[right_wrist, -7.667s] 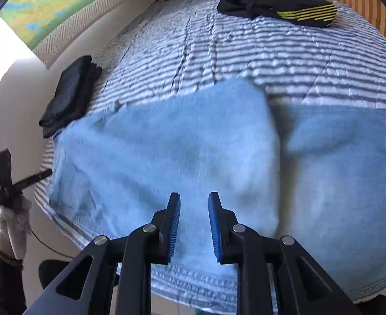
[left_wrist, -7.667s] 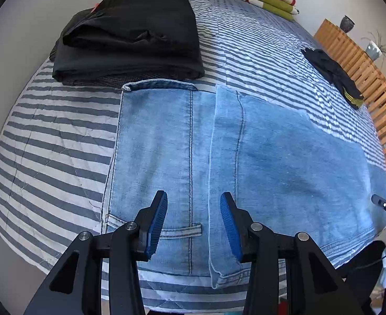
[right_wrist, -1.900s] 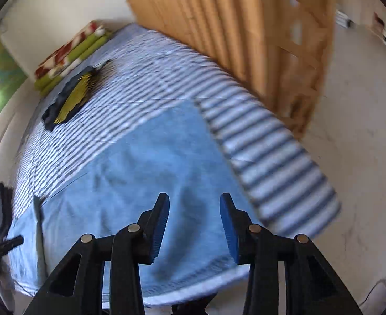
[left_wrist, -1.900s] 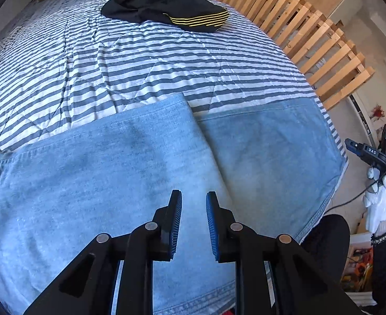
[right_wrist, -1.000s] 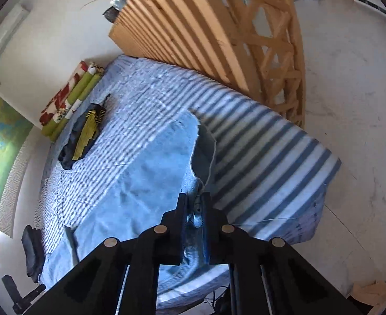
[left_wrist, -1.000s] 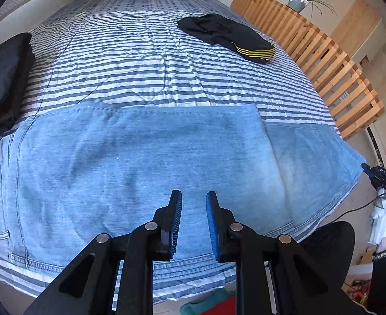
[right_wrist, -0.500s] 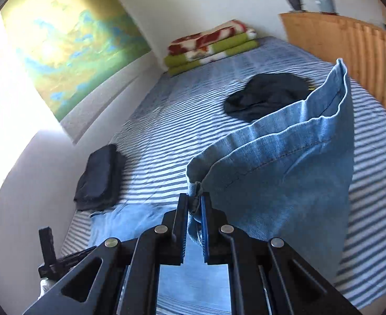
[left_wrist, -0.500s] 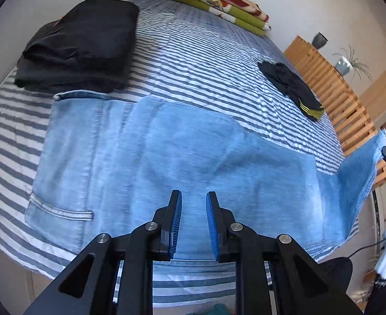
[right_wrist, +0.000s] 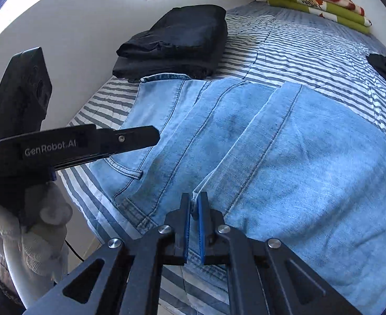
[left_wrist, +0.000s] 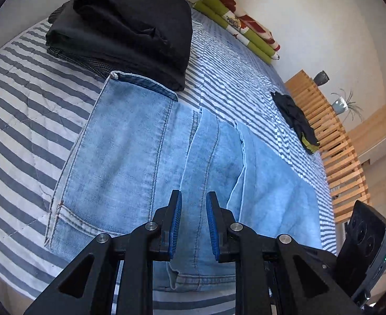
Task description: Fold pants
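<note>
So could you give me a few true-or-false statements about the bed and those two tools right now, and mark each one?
1. The right tool is pinching a hem of the light blue jeans. True.
2. The left tool is also clamped on denim. False: its pads stand apart above the jeans with nothing between them.
3. A folded stack of dark clothes lies just beyond the jeans' waistband. True.
4. The bedcover is plain white. False: it is striped grey and white.
5. Another dark garment with yellow stripes lies apart, near the wooden slats. True.
6. The green folded blanket sits on top of the jeans. False: it lies at the far end of the bed.
</note>
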`<state>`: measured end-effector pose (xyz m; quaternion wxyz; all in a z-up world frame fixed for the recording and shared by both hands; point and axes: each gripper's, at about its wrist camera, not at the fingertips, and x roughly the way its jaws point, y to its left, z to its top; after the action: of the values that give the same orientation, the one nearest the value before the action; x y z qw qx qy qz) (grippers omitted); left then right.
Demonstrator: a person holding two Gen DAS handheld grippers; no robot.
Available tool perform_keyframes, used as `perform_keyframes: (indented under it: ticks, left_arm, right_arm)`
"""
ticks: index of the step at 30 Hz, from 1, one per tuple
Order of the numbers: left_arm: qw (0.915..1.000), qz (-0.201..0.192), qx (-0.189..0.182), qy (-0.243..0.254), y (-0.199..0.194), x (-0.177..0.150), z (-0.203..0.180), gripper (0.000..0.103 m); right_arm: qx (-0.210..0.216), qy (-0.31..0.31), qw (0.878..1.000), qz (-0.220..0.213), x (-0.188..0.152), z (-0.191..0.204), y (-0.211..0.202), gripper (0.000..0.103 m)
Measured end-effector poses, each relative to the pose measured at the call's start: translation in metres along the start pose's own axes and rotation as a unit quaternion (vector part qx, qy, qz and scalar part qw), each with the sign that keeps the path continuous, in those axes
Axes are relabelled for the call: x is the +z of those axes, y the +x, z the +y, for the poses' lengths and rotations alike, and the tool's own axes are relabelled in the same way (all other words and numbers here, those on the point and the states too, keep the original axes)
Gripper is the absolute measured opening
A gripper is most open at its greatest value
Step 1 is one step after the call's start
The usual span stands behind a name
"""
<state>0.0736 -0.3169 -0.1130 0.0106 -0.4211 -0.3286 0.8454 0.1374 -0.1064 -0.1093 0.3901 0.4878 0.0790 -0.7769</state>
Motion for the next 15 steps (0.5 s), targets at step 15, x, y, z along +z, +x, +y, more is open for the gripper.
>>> perform_keyframes:
  ticks: [15]
  left_arm:
    - [0.9959,0.050,-0.025,0.071,0.034,-0.041,-0.045,0.035]
  right_arm:
    - [-0.047,0.061,0.993,0.091,0.120,-0.093,0.007,0.038]
